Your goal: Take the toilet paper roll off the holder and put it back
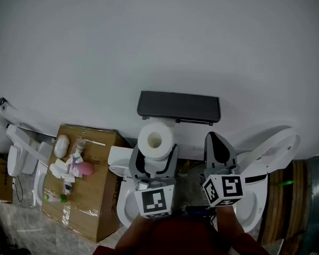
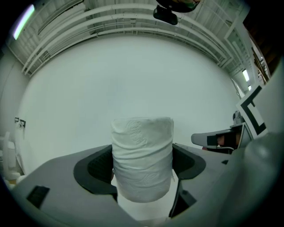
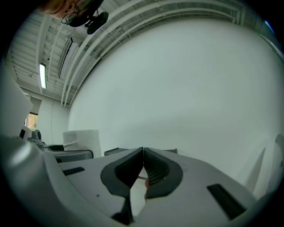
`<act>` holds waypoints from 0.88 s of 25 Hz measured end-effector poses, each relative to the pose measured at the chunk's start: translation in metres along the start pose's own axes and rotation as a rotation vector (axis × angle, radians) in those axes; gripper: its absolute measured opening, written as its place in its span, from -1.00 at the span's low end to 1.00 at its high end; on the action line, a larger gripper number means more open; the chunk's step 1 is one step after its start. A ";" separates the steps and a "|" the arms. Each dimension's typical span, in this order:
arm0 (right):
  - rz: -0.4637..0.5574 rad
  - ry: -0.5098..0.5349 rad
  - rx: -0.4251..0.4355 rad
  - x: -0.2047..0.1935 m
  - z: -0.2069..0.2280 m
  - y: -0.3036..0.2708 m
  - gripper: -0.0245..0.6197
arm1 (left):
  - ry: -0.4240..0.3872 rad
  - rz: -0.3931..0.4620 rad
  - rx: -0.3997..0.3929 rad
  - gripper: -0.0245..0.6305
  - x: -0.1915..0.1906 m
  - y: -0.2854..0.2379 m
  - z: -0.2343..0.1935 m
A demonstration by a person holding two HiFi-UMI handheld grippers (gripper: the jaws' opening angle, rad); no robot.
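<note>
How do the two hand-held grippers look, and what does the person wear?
The left hand-held gripper and right hand-held gripper are grey with black ribbed pads. Each carries a white cube with black square markers. The clothing is dark red.

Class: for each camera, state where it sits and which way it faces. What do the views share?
Head view: on the person's head, facing steeply down at the white toilet paper roll and dark grey rectangular wall holder; left claw, right claw and red sleeves show.
Left gripper view: rides the left claw, facing the white wall; its jaws grip the roll.
Right gripper view: rides the right claw, facing that wall; jaws shut, empty.
Shared: the roll appears in all three.
</note>
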State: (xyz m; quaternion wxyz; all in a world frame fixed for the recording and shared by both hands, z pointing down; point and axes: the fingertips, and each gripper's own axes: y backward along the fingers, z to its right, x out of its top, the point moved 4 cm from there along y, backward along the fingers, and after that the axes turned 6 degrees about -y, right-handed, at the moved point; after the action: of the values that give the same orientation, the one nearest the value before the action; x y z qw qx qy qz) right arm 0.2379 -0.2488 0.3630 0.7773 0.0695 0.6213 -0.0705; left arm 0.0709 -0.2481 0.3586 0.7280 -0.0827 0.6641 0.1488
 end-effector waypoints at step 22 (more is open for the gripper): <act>-0.013 -0.009 0.005 -0.004 0.001 -0.003 -0.87 | -0.020 -0.024 0.004 0.36 -0.010 -0.004 -0.001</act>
State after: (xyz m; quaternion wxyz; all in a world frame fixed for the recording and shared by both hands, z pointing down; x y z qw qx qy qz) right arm 0.2373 -0.2520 0.3675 0.7794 0.0671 0.6181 -0.0776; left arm 0.0705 -0.2531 0.3678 0.7364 -0.0878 0.6561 0.1397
